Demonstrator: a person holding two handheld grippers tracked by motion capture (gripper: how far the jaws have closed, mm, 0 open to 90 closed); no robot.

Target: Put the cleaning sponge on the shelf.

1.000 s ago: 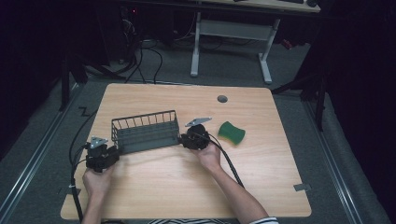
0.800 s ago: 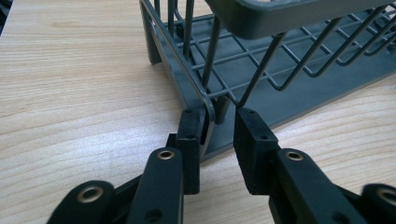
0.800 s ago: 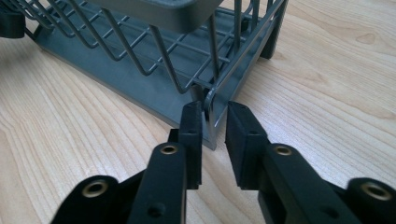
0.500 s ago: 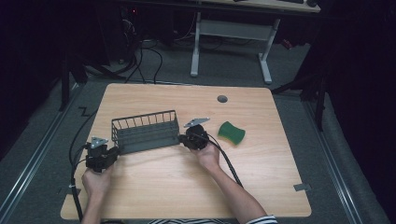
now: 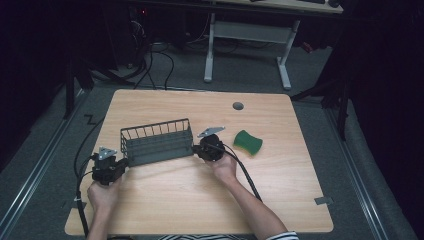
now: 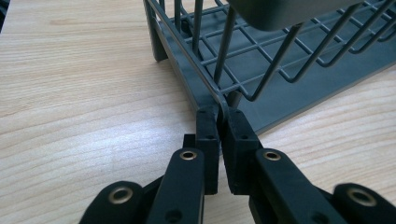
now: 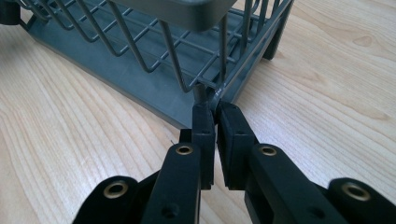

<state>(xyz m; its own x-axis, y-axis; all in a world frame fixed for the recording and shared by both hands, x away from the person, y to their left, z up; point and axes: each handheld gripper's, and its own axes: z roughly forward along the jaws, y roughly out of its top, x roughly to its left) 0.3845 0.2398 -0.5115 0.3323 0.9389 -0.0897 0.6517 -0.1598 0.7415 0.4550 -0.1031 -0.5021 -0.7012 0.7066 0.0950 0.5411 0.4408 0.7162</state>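
1. Your left gripper [image 6: 218,122] has just been closing; the jaws are now pinched almost together on the bottom corner wire of the grey wire rack [image 6: 280,70], with the wire clamped between the pads.
2. In the high view your left gripper [image 5: 121,162] sits at the rack's left end, near the table's left front, and your left hand [image 5: 103,192] is behind it.
3. Your right gripper [image 7: 215,109] has just been closing too; its jaws are nearly shut on the corner wire at the rack's other end, with the wire caught between the pads.
4. In the high view your right gripper [image 5: 196,149] touches the rack's right end, and your right hand [image 5: 223,167] grips it from behind.
5. The wire rack [image 5: 156,141] stands upright on the wooden table [image 5: 200,200], left of centre, between the two grippers and held at both ends. Its feet look down on the tabletop.
6. The rack has a solid grey base with wire sides; nothing can be made out inside it.
7. A green sponge [image 5: 248,142] lies flat on the table just right of your right gripper, apart from the rack.
8. A round grommet hole [image 5: 238,106] sits near the table's far edge.
9. Cables trail from both grippers toward the table's near edge.
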